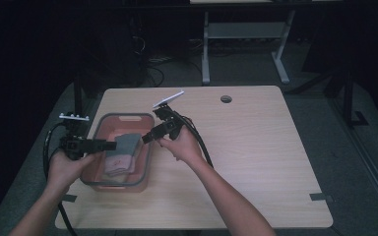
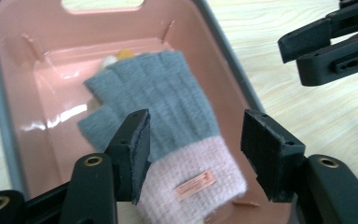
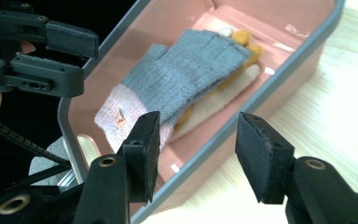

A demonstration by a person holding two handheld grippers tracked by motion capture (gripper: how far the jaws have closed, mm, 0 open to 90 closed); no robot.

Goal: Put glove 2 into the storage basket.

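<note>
A grey fingerless glove (image 2: 168, 107) with a pink cuff is seen lying flat in the pink bin (image 1: 145, 167) on top of a yellow-and-cream glove (image 3: 223, 100), with the left gripper (image 2: 193, 154) and right gripper (image 3: 196, 154) held above it, jaws spread apart and nothing between them. To finish the placing cleanly, both grippers are best lifted straight clear of the bin walls so the knit is not snagged. A small orange tag (image 2: 195, 185) is sewn on the cuff, but its writing cannot be read.

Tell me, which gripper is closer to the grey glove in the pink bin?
Left, narrowly. The left gripper hangs open over the grey glove from the bin's left side; the right gripper, also open, sits above its right rim.
</note>
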